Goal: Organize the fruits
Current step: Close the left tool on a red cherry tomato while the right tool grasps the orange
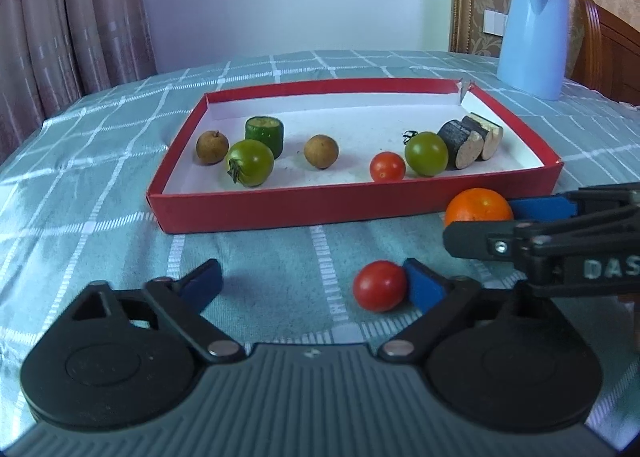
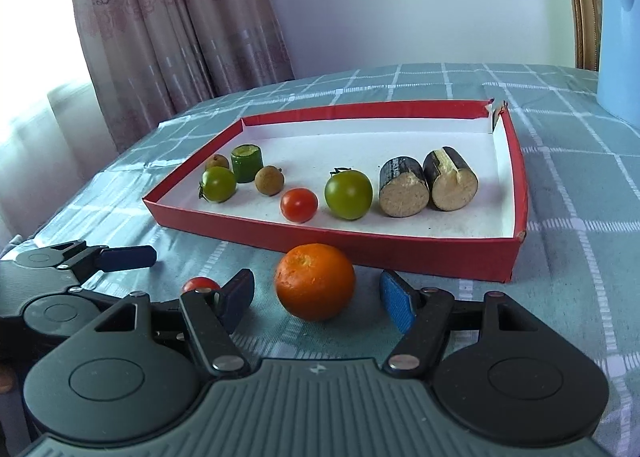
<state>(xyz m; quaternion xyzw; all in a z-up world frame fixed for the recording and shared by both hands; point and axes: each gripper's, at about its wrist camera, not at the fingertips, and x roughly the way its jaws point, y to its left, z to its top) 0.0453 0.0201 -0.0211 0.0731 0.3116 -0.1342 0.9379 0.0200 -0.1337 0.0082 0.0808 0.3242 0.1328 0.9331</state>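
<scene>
Both wide open — left fingers (image 1: 424, 285) touch red tomato (image 1: 379, 285); right fingers (image 2: 396, 305) straddle orange (image 2: 315, 281), untouched.

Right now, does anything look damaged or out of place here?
Yes. The red tray has a torn far right corner. An orange and one red tomato lie outside it on the tablecloth.

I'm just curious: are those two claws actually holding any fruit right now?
Nothing is held. The left gripper and right gripper are both open; the orange and red tomato lie on the tablecloth.
</scene>
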